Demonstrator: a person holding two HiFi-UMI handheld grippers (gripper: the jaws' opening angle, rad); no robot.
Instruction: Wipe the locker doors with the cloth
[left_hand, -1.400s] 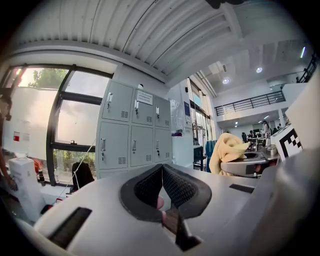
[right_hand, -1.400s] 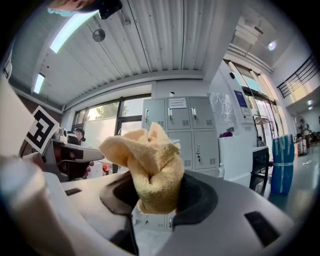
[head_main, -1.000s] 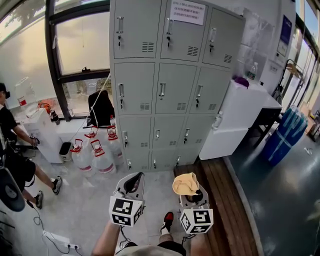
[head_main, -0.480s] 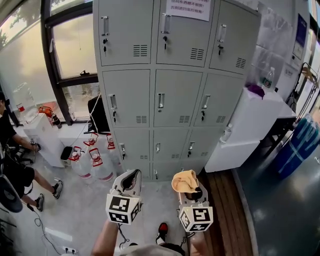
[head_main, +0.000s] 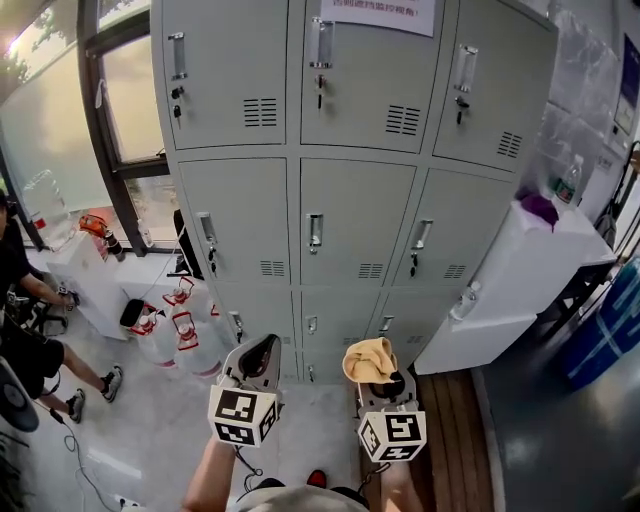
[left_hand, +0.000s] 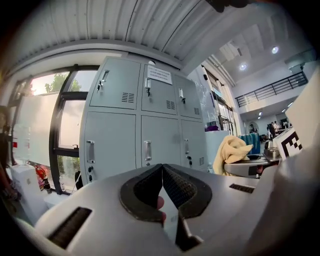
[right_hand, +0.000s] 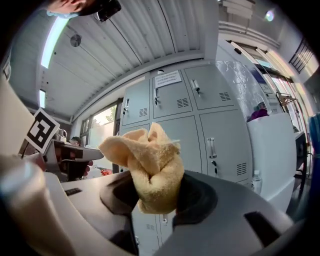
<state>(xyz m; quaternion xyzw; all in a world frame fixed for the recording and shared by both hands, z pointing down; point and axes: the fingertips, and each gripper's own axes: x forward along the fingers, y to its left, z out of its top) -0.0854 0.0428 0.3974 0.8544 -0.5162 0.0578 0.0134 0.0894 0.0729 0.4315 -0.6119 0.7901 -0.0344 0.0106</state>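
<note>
Your right gripper (right_hand: 156, 192) clamps the cloth (right_hand: 145, 160), bunched for wiping | left gripper (left_hand: 162, 172) jaws together, empty, spare | locker doors (head_main: 355, 225) ahead, not yet reached.

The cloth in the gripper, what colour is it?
The cloth is a pale yellow-orange, clearest in the right gripper view.

On my left a dark-framed window (head_main: 130, 100) bright with daylight, pale floor (head_main: 120, 430) below me, white cabinet (head_main: 520, 260) right, wooden planks (head_main: 450, 430) beside it.
</note>
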